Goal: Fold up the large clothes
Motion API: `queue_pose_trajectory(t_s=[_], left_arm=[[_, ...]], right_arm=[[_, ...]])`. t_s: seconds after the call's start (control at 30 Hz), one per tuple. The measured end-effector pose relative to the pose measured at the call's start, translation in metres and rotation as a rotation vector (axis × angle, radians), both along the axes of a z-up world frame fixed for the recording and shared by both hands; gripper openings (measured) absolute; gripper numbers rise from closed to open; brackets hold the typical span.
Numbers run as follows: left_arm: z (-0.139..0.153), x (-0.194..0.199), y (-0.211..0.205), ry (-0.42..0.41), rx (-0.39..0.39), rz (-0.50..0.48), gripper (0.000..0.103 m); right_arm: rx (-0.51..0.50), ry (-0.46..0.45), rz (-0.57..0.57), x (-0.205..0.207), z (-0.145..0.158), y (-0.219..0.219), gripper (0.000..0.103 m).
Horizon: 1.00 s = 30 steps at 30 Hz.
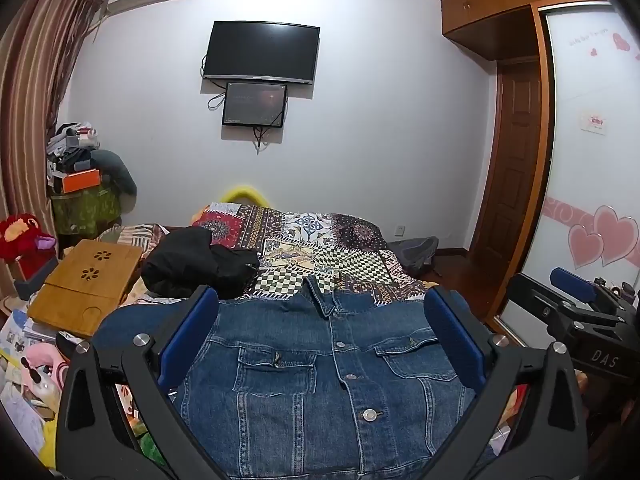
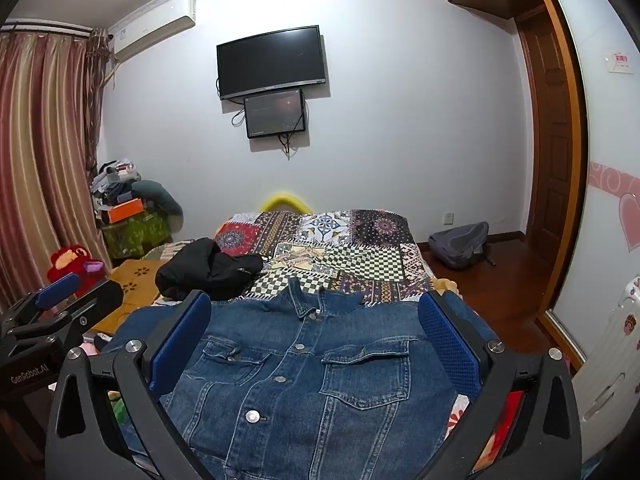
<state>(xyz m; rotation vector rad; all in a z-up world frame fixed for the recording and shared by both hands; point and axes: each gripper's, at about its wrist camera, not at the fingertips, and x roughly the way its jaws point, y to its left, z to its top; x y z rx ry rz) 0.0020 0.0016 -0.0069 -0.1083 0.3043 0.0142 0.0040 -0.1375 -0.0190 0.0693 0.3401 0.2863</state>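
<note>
A blue denim jacket (image 1: 320,368) lies flat and buttoned, front up, collar pointing away, on the near part of a bed; it also shows in the right wrist view (image 2: 316,376). My left gripper (image 1: 322,308) is open and empty above the jacket, its blue pads wide apart over the shoulders. My right gripper (image 2: 314,312) is open and empty too, held above the jacket. The right gripper shows at the right edge of the left wrist view (image 1: 576,292), and the left gripper at the left edge of the right wrist view (image 2: 60,292).
A patchwork bedspread (image 1: 320,248) covers the bed. A black garment (image 1: 200,264) lies bunched at its left. A wooden lap tray (image 1: 84,284) and clutter sit at the left. A grey backpack (image 2: 460,244) lies on the floor at the right, beside a wardrobe (image 1: 588,160).
</note>
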Motion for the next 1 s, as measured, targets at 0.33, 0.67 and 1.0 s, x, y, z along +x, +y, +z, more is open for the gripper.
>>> queue_pose_trajectory(t_s=[0.33, 0.67, 1.0], left_arm=[[-0.012, 0.005, 0.010, 0.016, -0.026, 0.010, 0.103], [-0.034, 0.034, 0.059, 0.062, -0.101, 0.149, 0.103], [-0.074, 0.061, 0.182, 0.181, -0.187, 0.408, 0.103]], right_arm=[[-0.010, 0.014, -0.001, 0.002, -0.008, 0.005, 0.103], [-0.030, 0.077, 0.000, 0.031, -0.013, 0.016, 0.103], [-0.129, 0.184, 0.027, 0.072, -0.034, 0.049, 0.103]])
